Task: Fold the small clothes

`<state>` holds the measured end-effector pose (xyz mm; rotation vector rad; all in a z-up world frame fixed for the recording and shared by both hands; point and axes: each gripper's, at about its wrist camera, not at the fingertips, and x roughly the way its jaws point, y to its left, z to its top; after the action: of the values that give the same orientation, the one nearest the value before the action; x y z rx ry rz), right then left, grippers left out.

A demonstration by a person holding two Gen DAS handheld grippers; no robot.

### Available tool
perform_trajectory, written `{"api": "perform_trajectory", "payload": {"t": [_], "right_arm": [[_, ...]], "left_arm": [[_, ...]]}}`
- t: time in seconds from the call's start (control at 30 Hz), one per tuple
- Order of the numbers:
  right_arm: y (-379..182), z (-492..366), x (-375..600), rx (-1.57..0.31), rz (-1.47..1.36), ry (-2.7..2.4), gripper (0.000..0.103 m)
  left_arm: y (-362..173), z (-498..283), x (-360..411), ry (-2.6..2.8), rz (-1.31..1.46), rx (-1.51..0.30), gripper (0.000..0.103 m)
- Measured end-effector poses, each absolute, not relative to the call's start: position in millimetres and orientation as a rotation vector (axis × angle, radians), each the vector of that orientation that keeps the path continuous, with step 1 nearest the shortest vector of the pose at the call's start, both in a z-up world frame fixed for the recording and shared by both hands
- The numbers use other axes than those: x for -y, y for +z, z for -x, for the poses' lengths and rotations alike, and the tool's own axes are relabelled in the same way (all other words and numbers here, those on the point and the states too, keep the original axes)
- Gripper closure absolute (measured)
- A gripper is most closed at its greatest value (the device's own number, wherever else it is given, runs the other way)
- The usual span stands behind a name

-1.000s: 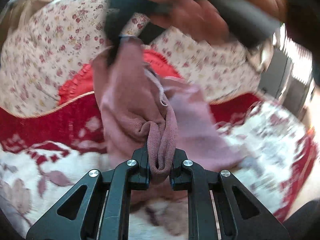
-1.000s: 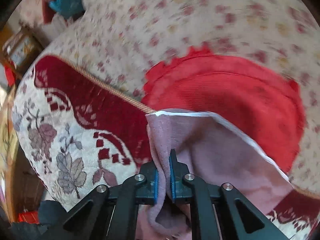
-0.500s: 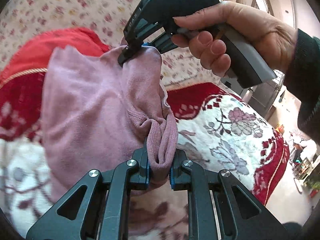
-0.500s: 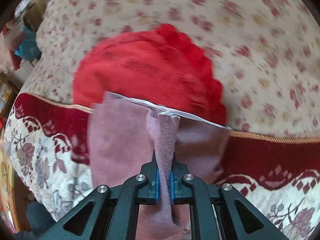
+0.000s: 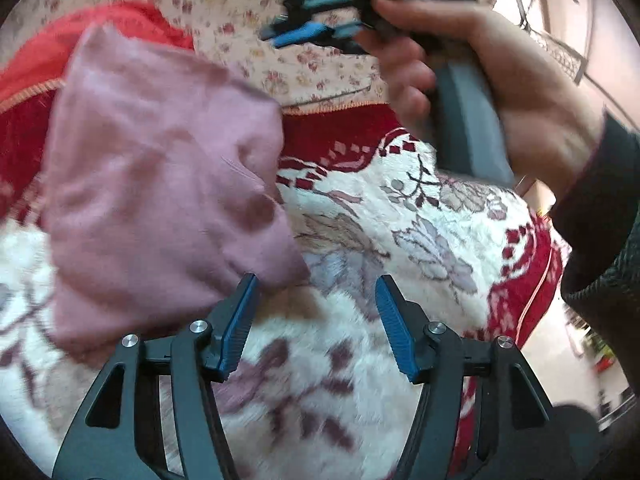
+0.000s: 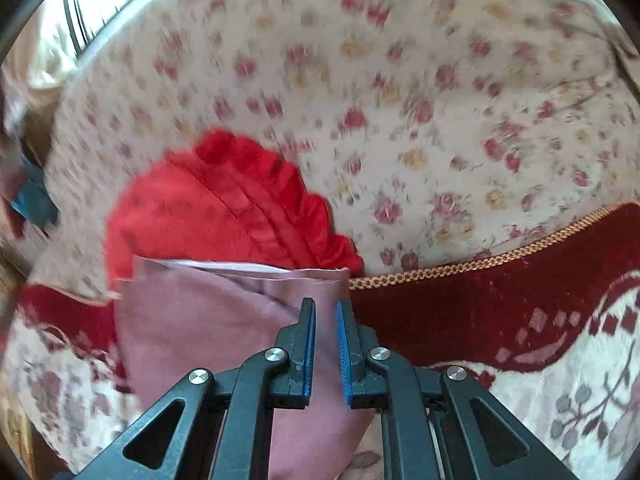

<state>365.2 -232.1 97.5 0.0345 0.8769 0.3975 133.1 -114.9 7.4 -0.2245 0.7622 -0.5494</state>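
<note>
A small pink garment [image 5: 160, 184] lies folded on the red and white patterned blanket [image 5: 400, 240]. It also shows in the right wrist view [image 6: 208, 332]. My left gripper [image 5: 316, 292] is open and empty, just right of the garment's near corner. My right gripper [image 6: 325, 308] is open a little and empty, above the garment's right edge. In the left wrist view the right gripper [image 5: 304, 28] is blurred in a hand [image 5: 500, 92] at the upper right.
A red ruffled cushion [image 6: 224, 208] leans behind the garment against a floral cushion [image 6: 400, 100]. A gold braid edge [image 6: 480, 258] borders the blanket. The blanket's right edge [image 5: 540, 300] drops to the floor.
Both grippers have let go of the pink garment and opened. The garment now lies folded on the blanket. The right gripper has lifted away up and to the right.
</note>
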Motion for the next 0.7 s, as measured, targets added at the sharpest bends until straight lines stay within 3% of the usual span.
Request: {"api": "perform_trajectory", "payload": {"t": [0.17,0.33,0.4,0.5,0.63,0.7], "right_arm": [[115,-290,254,-0.731,-0.104,0.446,0.093],[89,-213,247,-0.706,-0.024,0.488,0.092],[70,-195,225,-0.758,0.16,0.521,0.092],[43,-182,209,-0.857,0.2,0.602,0.092],[-20,-203,210,-1.103,0.211,0.498,0.092],[-16,-206,219,-1.09,0.147,0.521,0.092]], "left_arm": [[8,-125,67,-0.416,0.15,-0.772,0.043],[6,-146,11,-0.218,0.185,-0.86,0.043],[0,-163,-5,-0.212,0.3,-0.944,0.043],[-23,-174,-6,-0.199,0.408,-1.081,0.043],[-26,-173,2,-0.214,0.411,-0.993,0.036],[-29,-172,3,-0.245,0.411,-0.96,0.035]]}}
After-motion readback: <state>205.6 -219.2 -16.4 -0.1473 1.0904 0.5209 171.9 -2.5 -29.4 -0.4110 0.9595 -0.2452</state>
